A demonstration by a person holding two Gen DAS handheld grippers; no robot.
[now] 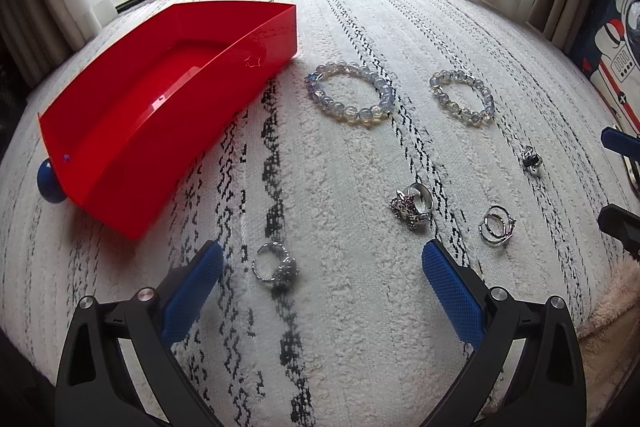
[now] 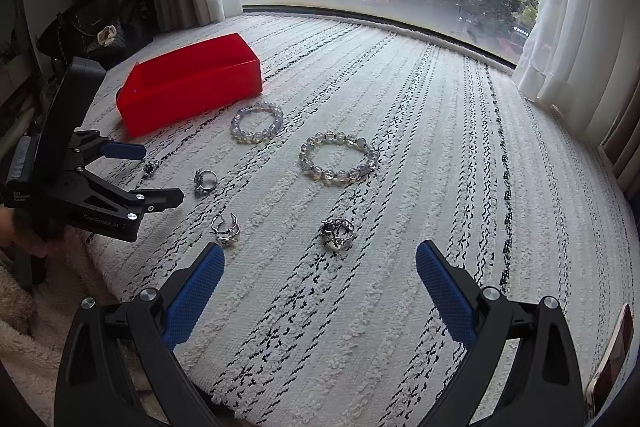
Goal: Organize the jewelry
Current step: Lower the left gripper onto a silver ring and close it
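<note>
Two bracelets (image 1: 351, 95) ahead of both tongs, left gripper (image 1: 322, 267) spread wide around a ring (image 1: 276, 267), right gripper (image 2: 320, 269) wide too, red tray (image 1: 120, 131) far left

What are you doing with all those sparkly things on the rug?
A person holds two grippers over a white patterned rug. The left gripper and right gripper are both open and hold nothing. Two bead bracelets and four rings, one near the left gripper, lie loose. The red tray is empty, so sorting has not started.
</note>
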